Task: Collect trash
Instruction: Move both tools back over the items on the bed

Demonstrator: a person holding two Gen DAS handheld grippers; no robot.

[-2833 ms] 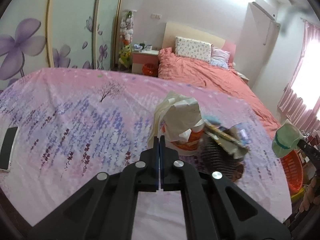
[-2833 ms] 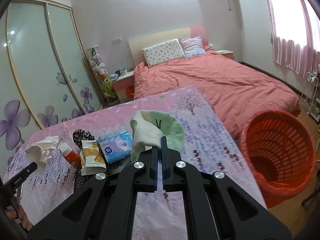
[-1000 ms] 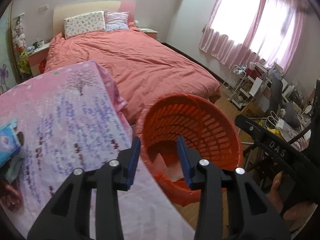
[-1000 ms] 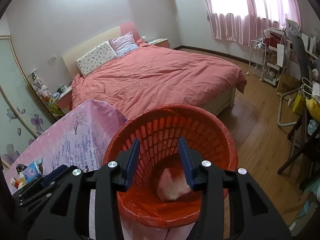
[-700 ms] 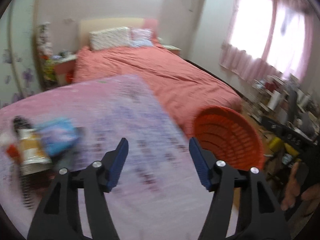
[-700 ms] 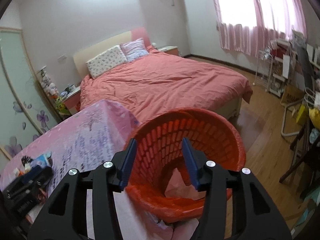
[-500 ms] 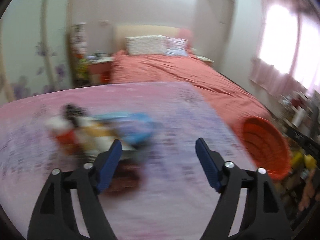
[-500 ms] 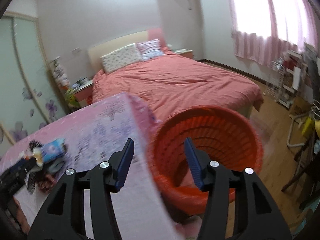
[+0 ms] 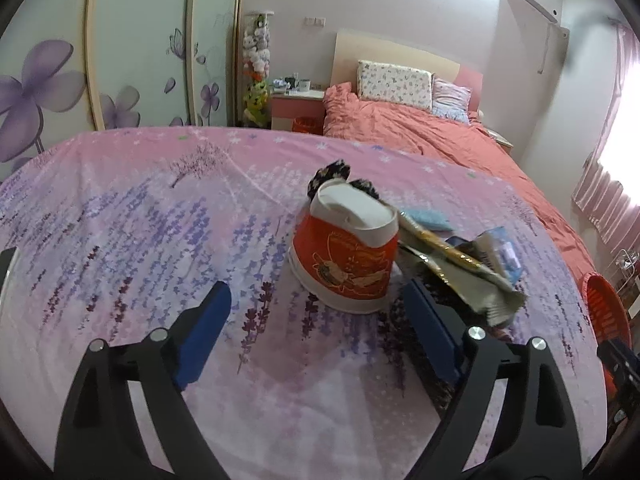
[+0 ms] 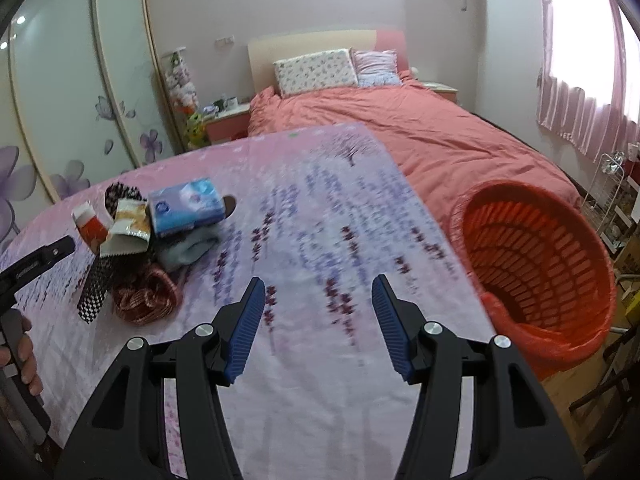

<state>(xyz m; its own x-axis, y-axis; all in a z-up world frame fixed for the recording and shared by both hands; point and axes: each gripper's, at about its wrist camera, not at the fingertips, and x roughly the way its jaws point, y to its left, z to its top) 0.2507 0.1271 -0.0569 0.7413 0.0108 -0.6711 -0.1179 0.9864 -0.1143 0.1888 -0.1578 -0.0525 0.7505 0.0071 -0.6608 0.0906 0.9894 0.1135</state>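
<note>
— Now, where's the trash he's after?

— On the pink lavender-print tablecloth; a crushed red-and-white paper cup lies on its side, touching a crumpled silver snack wrapper. The left gripper hovers just short of it, fingers spread wide, holding nothing.

— And the other?

— The right gripper is likewise agape and empty, near the orange slotted plastic basket beside the table.

— Advice?

— Straddle the cup's middle; close gently, since it looks dented, I think; keep the wrapper out of the pinch.
</note>
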